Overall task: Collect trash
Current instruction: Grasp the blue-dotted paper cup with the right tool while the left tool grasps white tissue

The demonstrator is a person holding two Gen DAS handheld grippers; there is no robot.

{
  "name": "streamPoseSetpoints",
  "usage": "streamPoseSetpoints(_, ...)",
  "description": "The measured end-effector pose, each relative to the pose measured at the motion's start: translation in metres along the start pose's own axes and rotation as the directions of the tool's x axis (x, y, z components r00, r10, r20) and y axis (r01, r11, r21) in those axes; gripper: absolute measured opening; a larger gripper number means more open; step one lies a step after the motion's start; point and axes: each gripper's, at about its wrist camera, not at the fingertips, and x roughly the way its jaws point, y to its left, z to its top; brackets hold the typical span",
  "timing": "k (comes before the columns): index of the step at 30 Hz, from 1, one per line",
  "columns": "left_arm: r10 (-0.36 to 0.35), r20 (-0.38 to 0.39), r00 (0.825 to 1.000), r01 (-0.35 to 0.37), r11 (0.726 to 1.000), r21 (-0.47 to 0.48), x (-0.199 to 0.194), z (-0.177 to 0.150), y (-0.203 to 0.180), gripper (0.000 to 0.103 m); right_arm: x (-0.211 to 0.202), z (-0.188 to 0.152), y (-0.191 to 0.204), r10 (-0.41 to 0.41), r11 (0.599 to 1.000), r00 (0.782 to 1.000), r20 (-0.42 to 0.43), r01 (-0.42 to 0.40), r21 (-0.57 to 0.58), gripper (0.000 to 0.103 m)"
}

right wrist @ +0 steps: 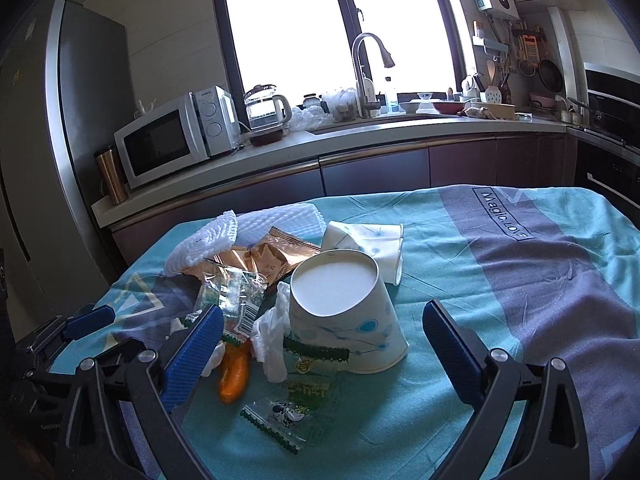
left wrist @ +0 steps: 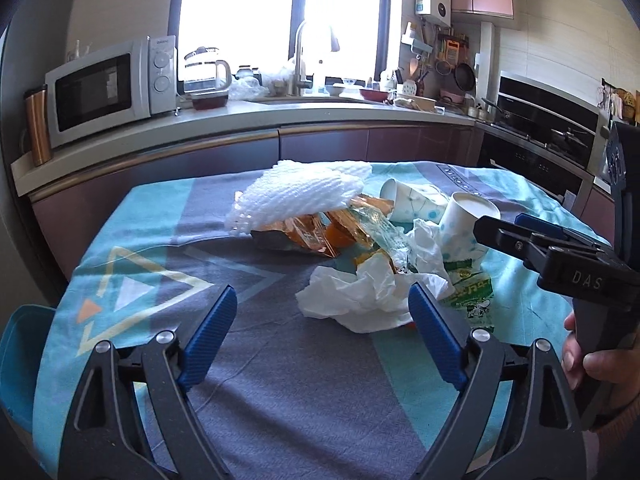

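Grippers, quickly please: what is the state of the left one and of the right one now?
Left gripper: jaws open, holding nothing, crumpled tissue just ahead.
Right gripper: jaws open, holding nothing, paper cup between them.

Light source: the tall kitchen window (left wrist: 280, 12) behind the counter, blown out to pure white in both views.
Backlight: the grey cabinet fronts (right wrist: 376, 172) below it sit dim.
Shadows: soft, cast toward the camera across the teal and grey patterned tablecloth (left wrist: 280, 360).
Distortion: strong fisheye bend, black corners.
Focus: fairly sharp centre, softer at the edges.
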Motion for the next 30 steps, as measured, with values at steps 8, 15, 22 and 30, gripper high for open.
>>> streamPoseSetpoints(8,-0.082,-0.163,0.983,0.076,0.996,-0.043,0.052,0.004,0.001,0.039,0.021,0.001,-0.010,0.058,0.998,0.996,-0.067,-0.056,0.030,0.082)
streamPoseSetpoints(15,-0.134,-0.173,0.976,0.123,0.990,-0.074,0.059,-0.002,0.004,0.010,0.020,0.002,-0.019,0.086,0.996,0.994,-0.065,-0.084,0.041,0.061)
streamPoseSetpoints(22,-0.157,-0.150,0.976,0.144,0.985,-0.093,0.038,-0.004,0.012,0.001,0.005,0.011,-0.023,0.082,0.996,0.996,-0.021,-0.081,0.037,0.061)
streamPoseSetpoints(30,-0.138,-0.144,0.980,0.124,0.987,-0.103,0.033,-0.004,0.022,0.059,-0.007,0.015,-0.024,0.080,0.996,0.997,0.006,-0.080,0.041,0.061)
